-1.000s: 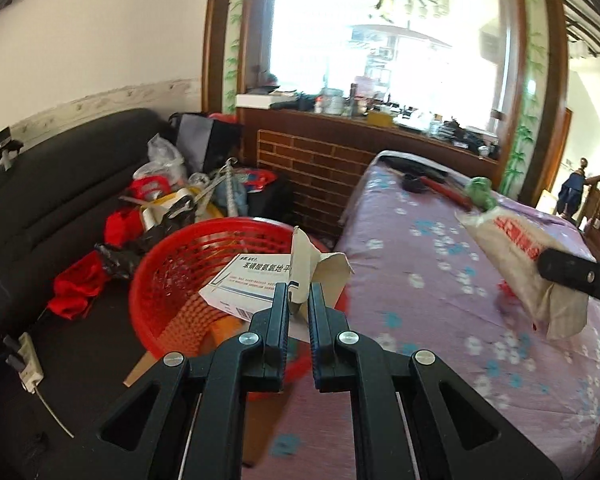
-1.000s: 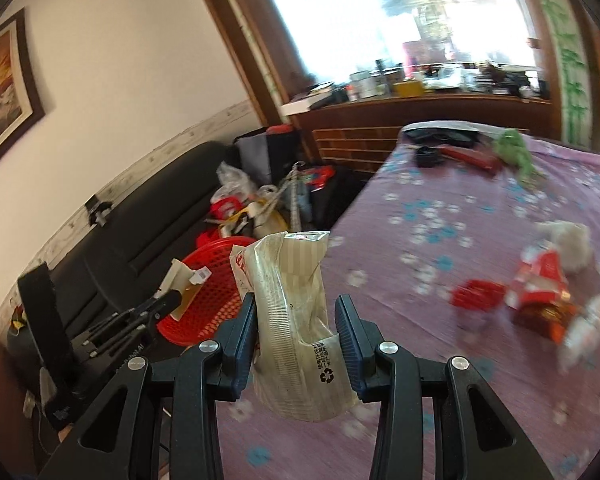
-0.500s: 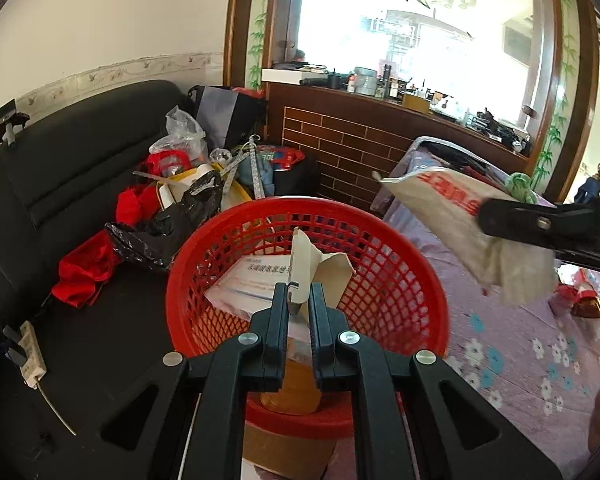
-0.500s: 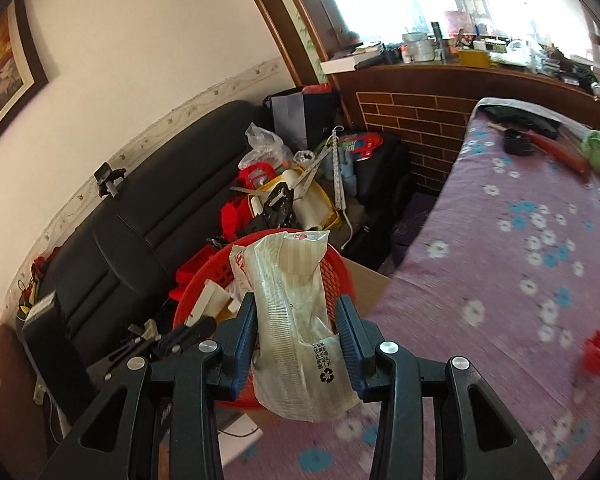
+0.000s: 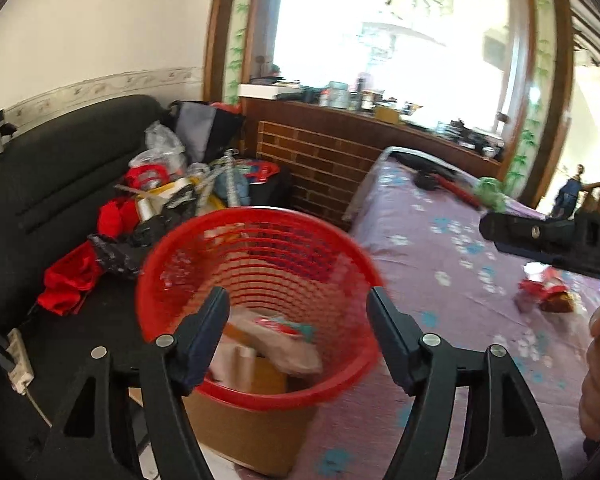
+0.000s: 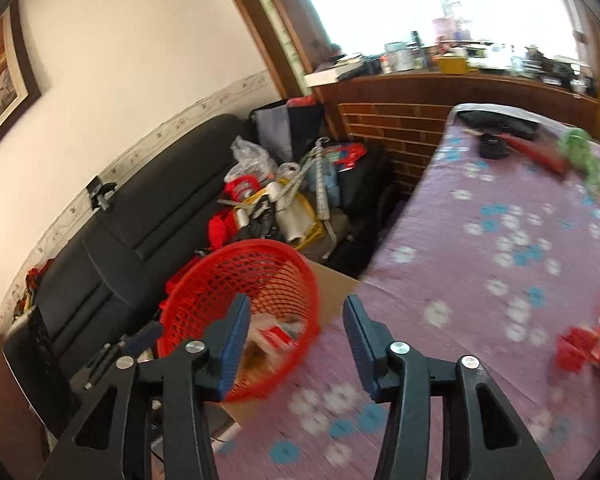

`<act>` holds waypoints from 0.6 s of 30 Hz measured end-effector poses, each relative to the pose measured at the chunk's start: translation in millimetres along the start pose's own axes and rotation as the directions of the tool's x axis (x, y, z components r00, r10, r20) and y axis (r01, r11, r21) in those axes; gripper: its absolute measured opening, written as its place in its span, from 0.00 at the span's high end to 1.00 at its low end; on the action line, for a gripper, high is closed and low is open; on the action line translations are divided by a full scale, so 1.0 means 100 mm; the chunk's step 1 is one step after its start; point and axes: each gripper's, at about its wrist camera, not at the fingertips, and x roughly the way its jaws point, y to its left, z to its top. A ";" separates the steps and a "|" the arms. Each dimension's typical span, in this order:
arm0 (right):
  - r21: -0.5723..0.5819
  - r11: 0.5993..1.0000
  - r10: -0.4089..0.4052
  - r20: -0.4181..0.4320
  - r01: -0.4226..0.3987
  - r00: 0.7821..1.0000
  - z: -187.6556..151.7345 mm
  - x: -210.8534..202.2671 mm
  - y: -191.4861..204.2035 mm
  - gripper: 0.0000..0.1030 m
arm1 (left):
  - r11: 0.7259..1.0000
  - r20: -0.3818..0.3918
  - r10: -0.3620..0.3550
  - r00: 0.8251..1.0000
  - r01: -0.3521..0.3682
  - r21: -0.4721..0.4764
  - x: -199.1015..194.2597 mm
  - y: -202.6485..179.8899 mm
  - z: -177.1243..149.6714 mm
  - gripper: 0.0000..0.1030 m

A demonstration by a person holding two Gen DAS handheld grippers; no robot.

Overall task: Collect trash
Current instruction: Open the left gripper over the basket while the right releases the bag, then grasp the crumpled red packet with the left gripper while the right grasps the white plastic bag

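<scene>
Both grippers, L (image 5: 296,322) & R (image 6: 294,330), jaws just spread, nothing between. Trash (image 5: 284,340) lies in red bin (image 5: 260,216). More wrappers (image 5: 544,296) on bed: prob light, crinkly, slippery; pinch mid-fold

I saw a glossy red plastic mesh basket (image 5: 256,264) at six o'clock, sitting on a matt brown cardboard box (image 5: 256,432). Crumpled paper and shiny wrappers (image 5: 284,340) lay inside. The tablecloth (image 6: 500,264) at three o'clock was soft purple printed cloth. The sofa (image 5: 40,184) at nine o'clock looked like matt black fabric. My gripper fingers (image 5: 204,332) were smooth black plastic with bright metal screws.
</scene>
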 end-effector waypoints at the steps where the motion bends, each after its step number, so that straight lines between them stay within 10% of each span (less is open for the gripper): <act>1: 0.009 1.000 -0.009 0.002 0.009 1.000 -0.07 -0.09 -0.07 0.45 | 1.000 -0.003 -0.015 1.000 0.015 0.005 0.00 -0.08 -0.01 0.32; 18: 0.150 0.978 -0.165 0.145 0.143 0.976 -0.84 -1.53 -1.11 0.45 | 0.961 -0.124 -0.174 0.977 0.196 0.195 -0.07 -1.63 -0.40 0.32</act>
